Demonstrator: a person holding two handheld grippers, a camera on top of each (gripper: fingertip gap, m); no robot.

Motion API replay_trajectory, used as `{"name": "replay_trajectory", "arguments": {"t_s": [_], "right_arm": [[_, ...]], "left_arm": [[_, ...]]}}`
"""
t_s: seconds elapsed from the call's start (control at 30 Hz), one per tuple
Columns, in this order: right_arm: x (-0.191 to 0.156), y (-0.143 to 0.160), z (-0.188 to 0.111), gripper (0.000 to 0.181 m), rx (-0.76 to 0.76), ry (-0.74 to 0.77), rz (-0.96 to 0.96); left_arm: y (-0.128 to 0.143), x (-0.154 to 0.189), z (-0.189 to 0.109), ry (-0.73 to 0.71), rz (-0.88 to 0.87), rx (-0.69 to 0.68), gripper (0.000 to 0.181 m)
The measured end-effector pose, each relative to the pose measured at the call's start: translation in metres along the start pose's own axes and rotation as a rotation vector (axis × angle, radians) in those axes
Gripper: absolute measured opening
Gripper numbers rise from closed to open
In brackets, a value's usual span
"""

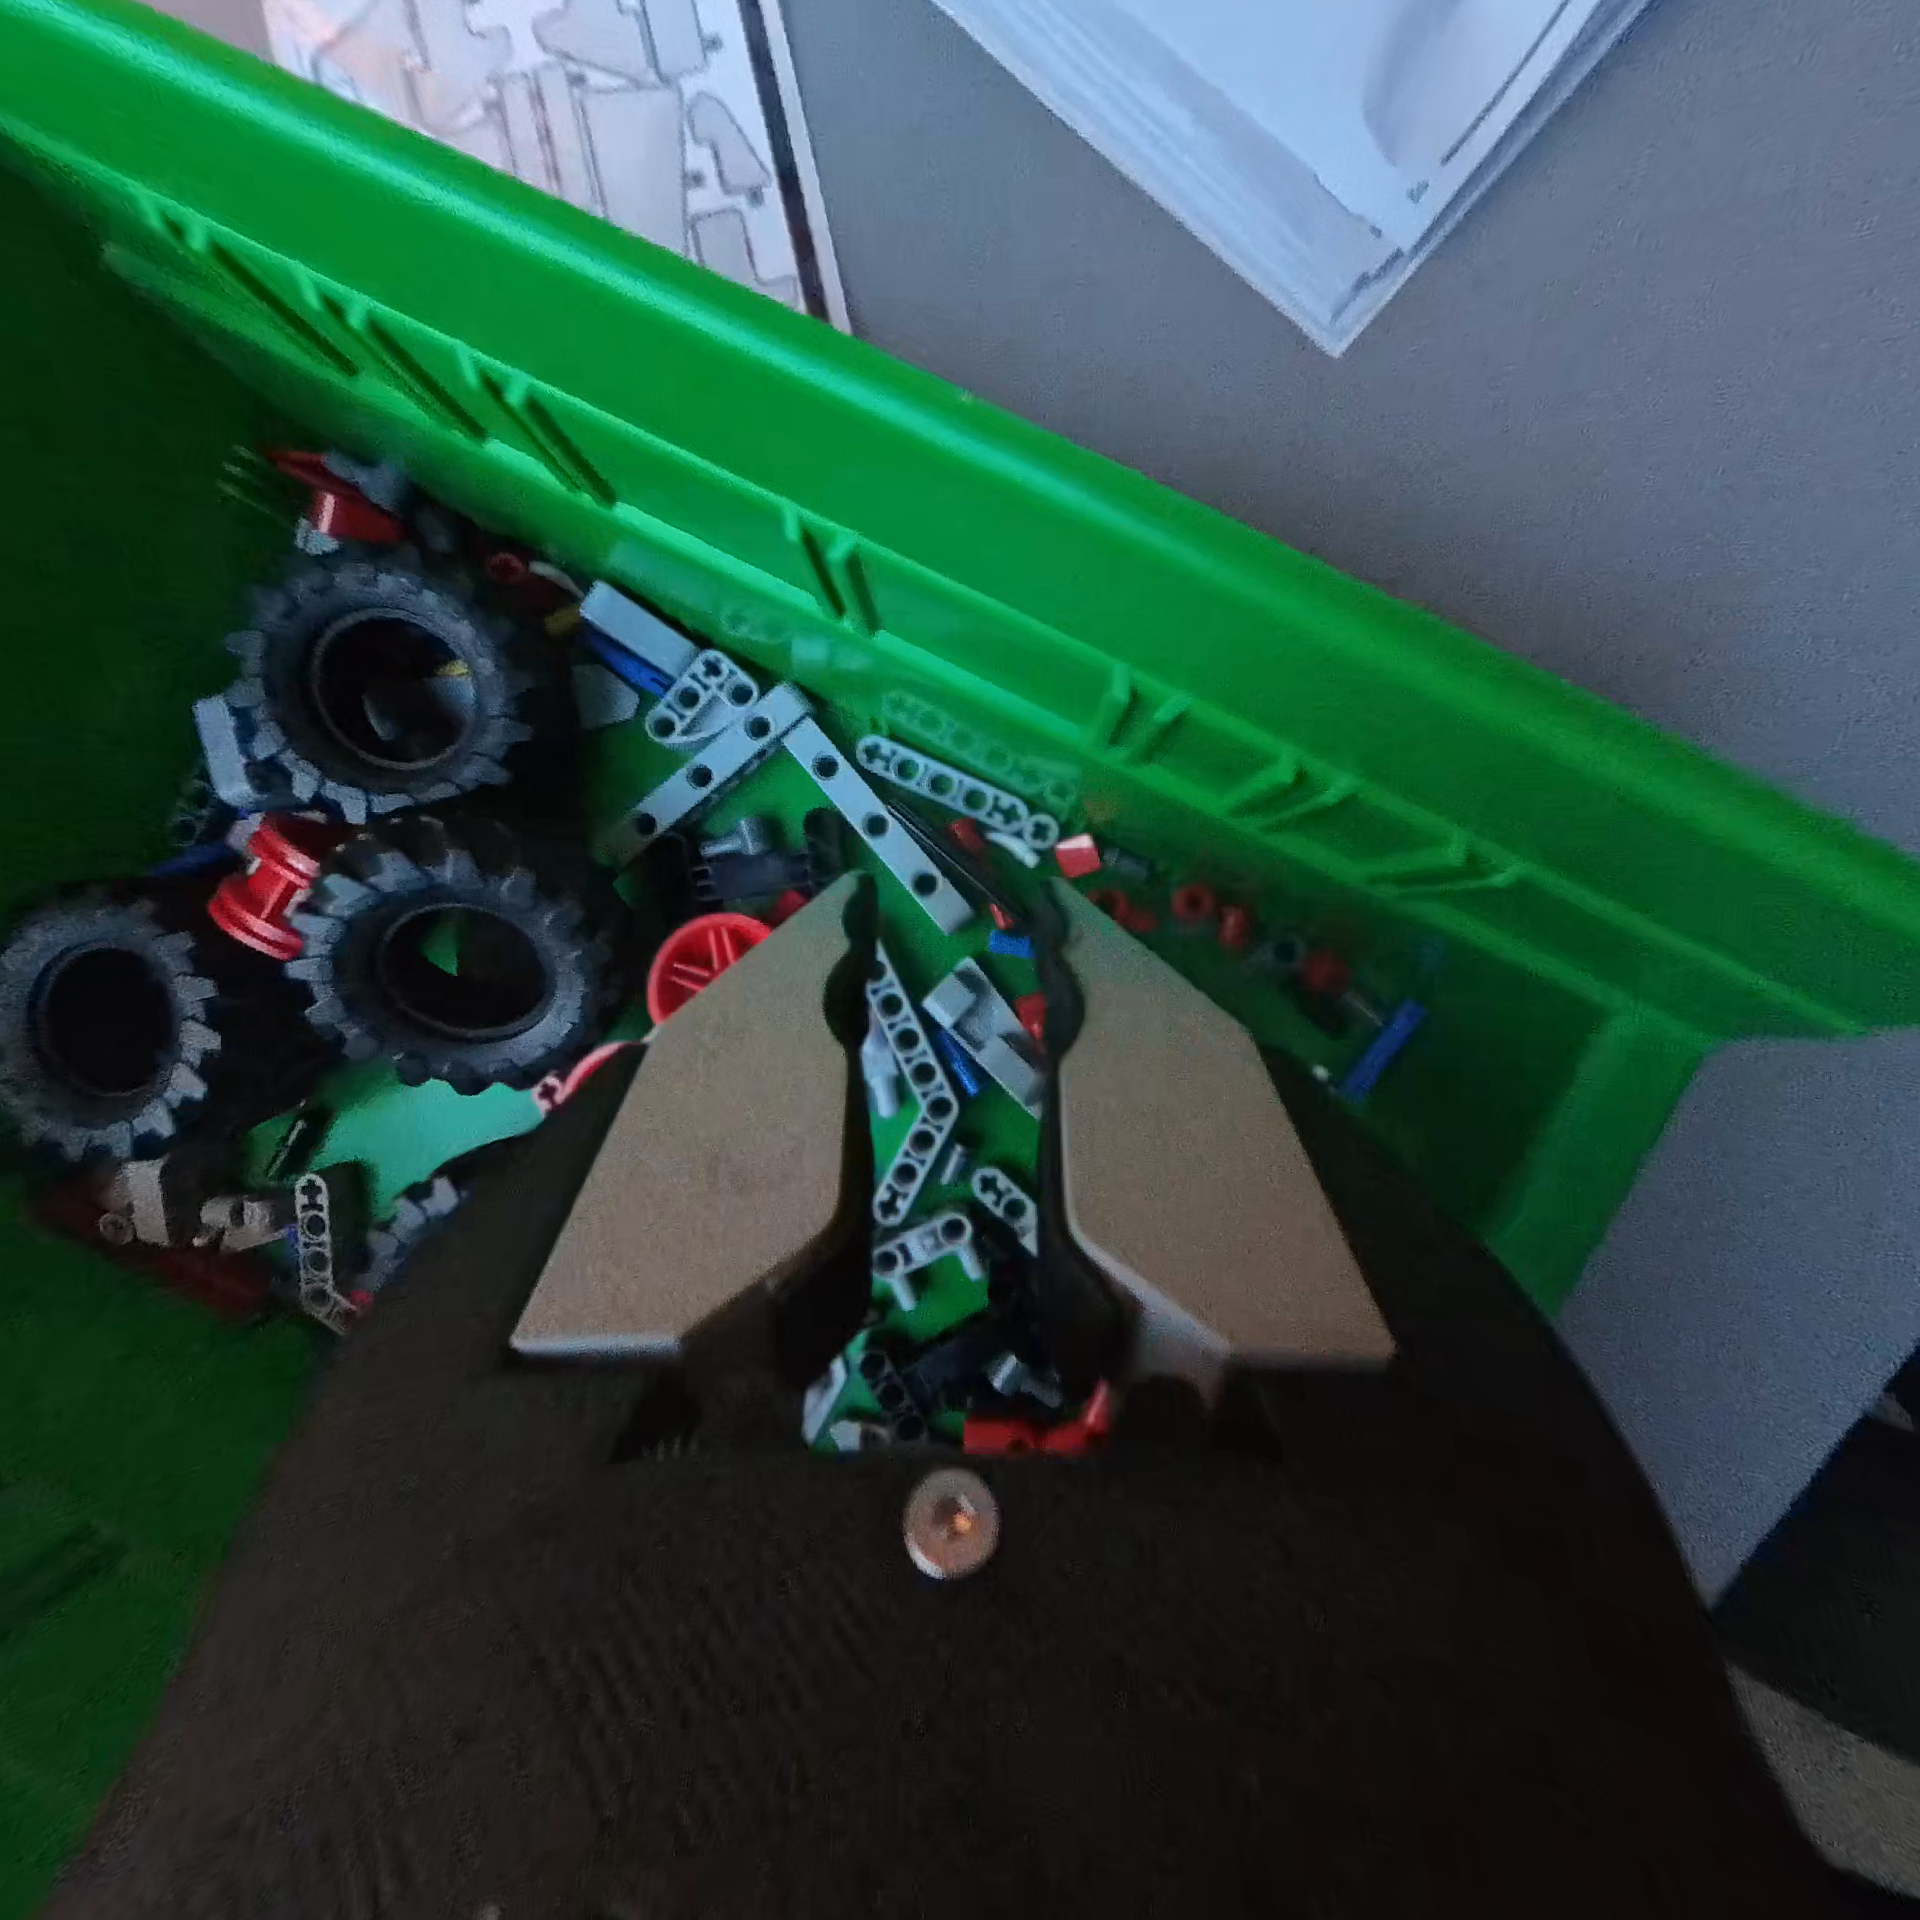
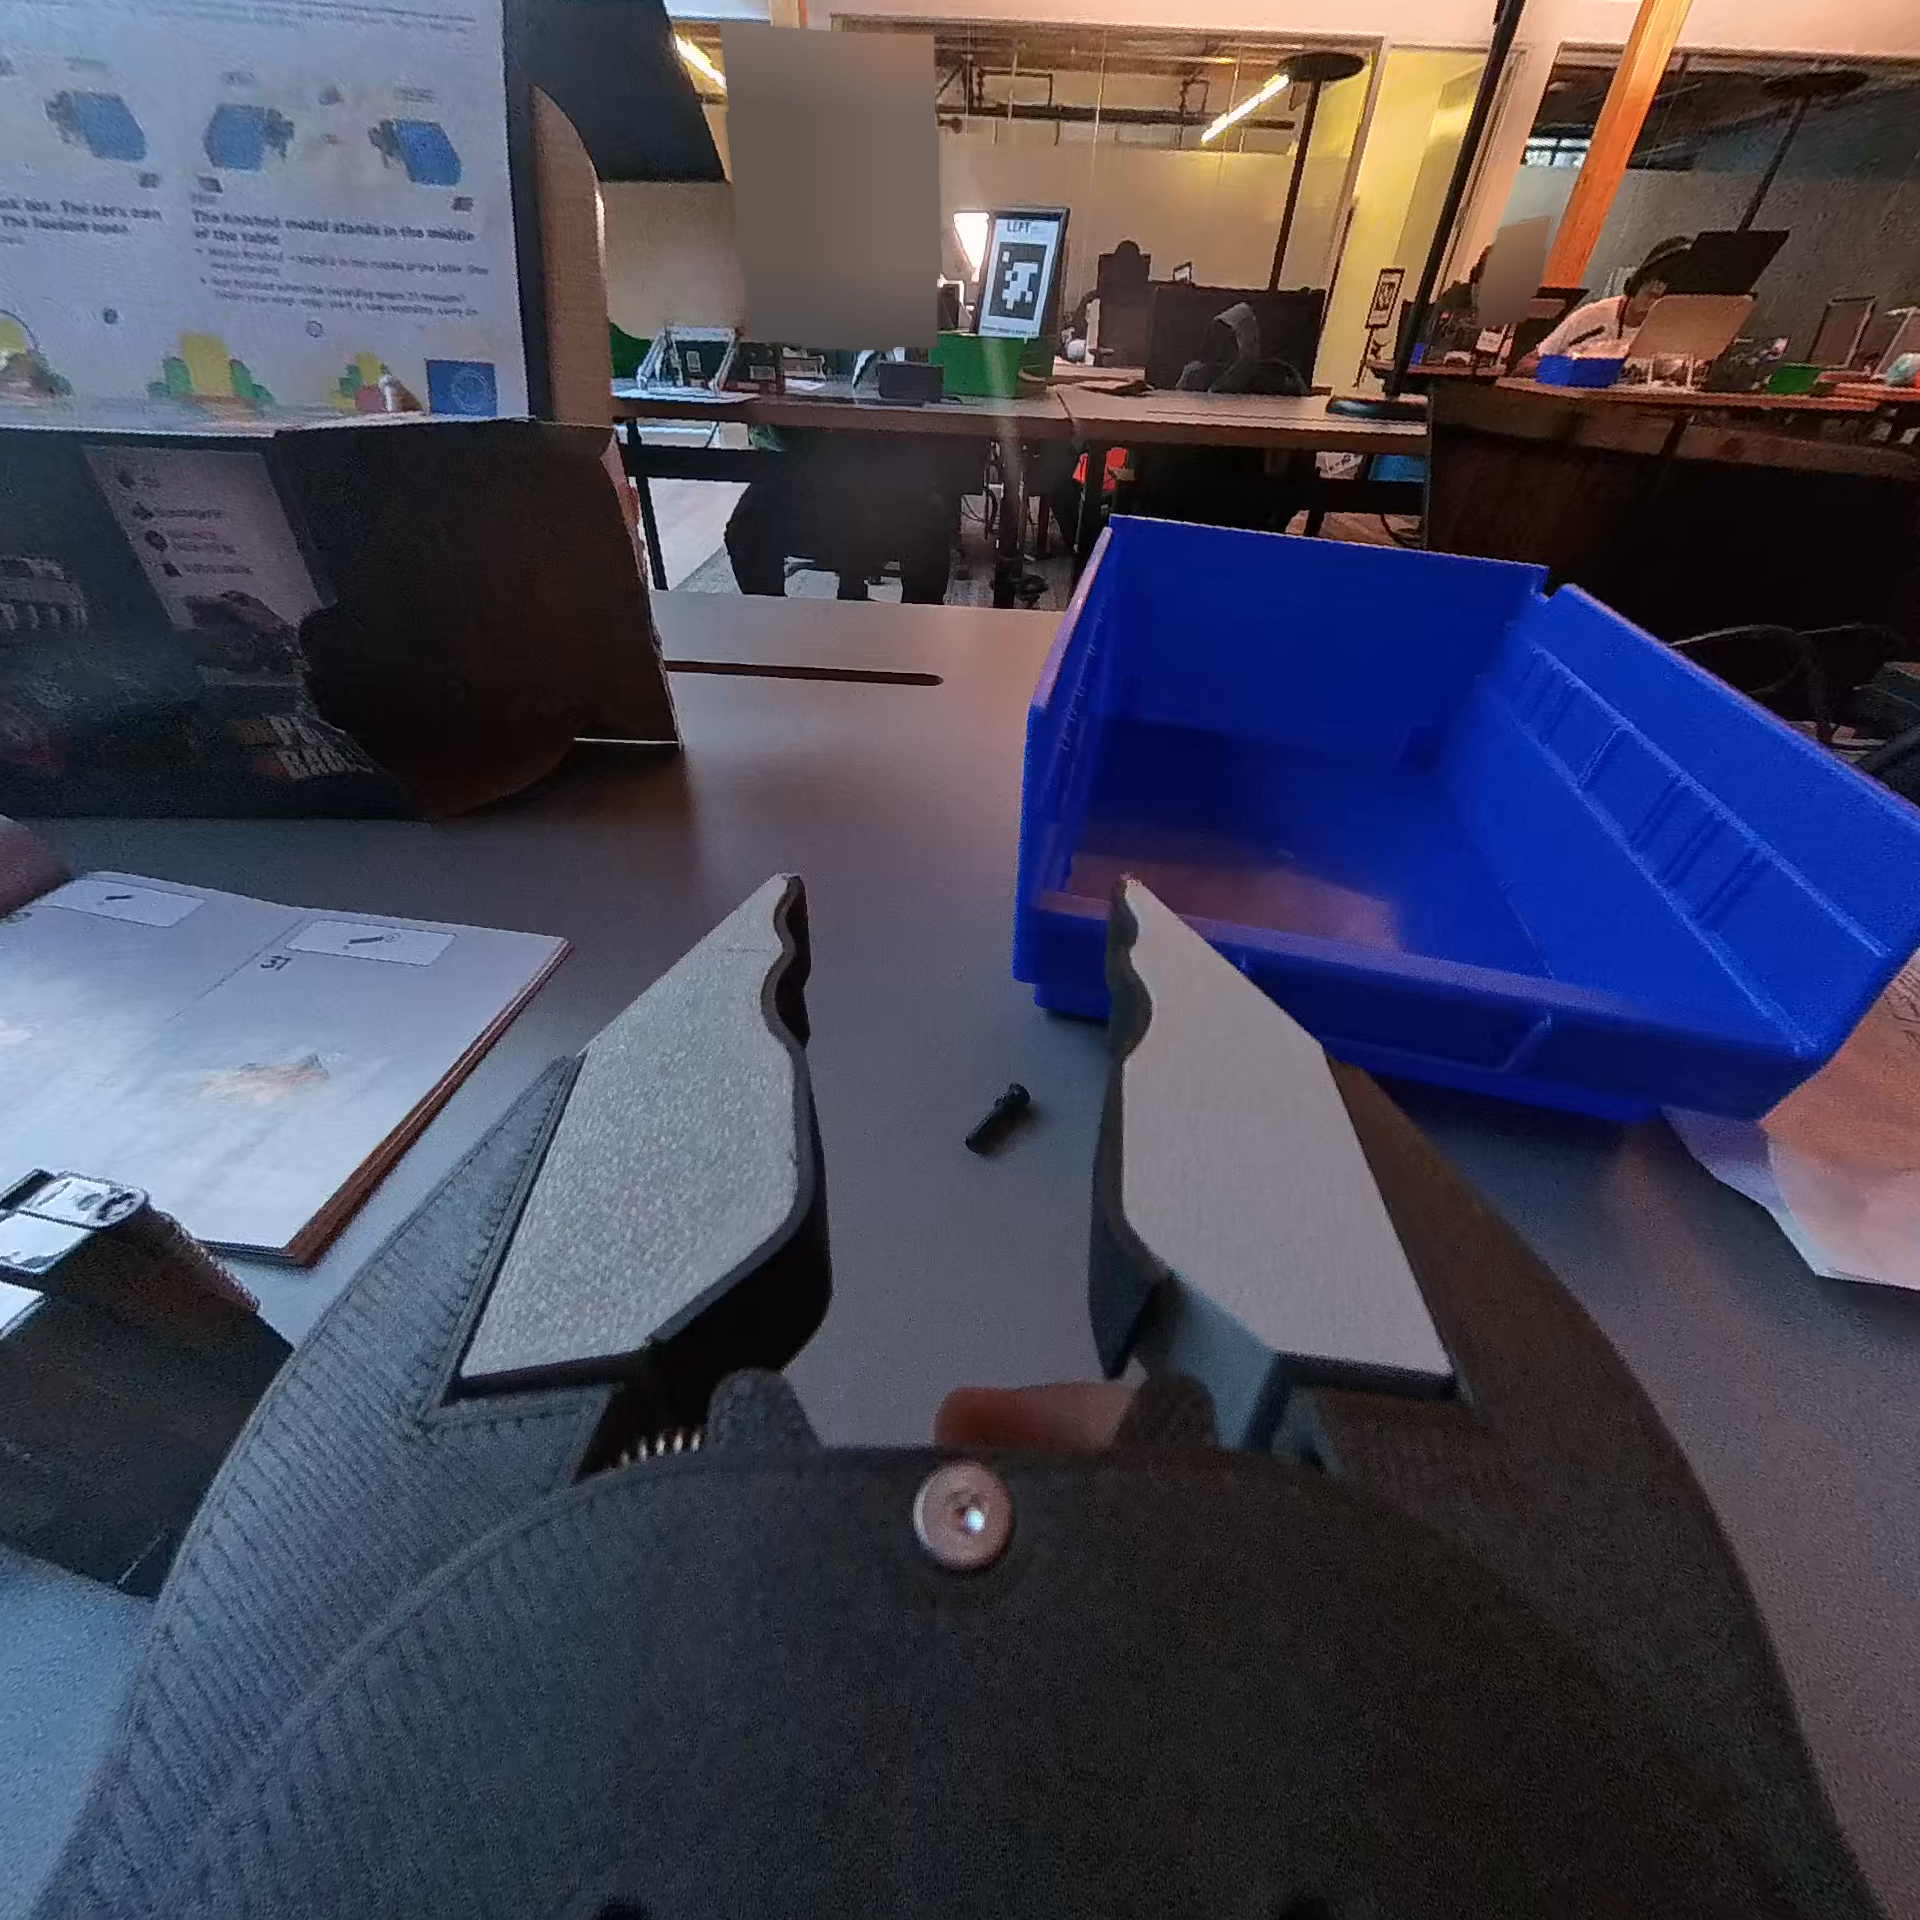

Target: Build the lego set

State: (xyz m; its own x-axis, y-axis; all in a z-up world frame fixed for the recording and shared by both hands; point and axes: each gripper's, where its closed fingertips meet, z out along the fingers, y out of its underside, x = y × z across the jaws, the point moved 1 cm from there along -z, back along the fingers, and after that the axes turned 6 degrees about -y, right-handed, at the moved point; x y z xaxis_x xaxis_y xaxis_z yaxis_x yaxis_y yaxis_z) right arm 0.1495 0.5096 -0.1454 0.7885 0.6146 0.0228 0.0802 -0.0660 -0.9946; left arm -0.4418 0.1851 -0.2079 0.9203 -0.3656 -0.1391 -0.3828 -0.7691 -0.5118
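In the left wrist view a green bin holds loose lego parts: three black tyres, red hubs, grey beams and small red and blue pins. My left gripper hangs open over the pile, with grey beams showing between its fingers; it holds nothing. In the right wrist view my right gripper is open and empty just above the grey table. A small black pin lies on the table between its fingers.
An empty blue bin stands to the right of the right gripper. An open instruction booklet lies at left, with the set's dark box and an instruction board behind. White papers lie beyond the green bin.
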Motion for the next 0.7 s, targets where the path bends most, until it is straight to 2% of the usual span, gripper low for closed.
{"name": "replay_trajectory", "arguments": {"t_s": [0.07, 0.13, 0.43, 0.7], "right_arm": [[-0.001, -0.003, -0.001, 0.054, 0.017, -0.005, 0.001], [0.0, -0.006, -0.002, 0.054, 0.04, -0.01, 0.014], [0.008, -0.012, -0.001, 0.051, 0.092, -0.001, 0.062], [0.013, -0.016, 0.0, 0.052, 0.123, 0.016, 0.078]], "left_arm": [[-0.009, -0.007, -0.001, -0.024, -0.035, 0.064, 0.033], [-0.02, -0.015, -0.003, -0.044, -0.082, 0.126, 0.049], [-0.049, -0.042, -0.019, -0.14, -0.222, 0.359, 0.052], [-0.047, -0.045, -0.014, -0.076, -0.288, 0.378, 0.055]]}}
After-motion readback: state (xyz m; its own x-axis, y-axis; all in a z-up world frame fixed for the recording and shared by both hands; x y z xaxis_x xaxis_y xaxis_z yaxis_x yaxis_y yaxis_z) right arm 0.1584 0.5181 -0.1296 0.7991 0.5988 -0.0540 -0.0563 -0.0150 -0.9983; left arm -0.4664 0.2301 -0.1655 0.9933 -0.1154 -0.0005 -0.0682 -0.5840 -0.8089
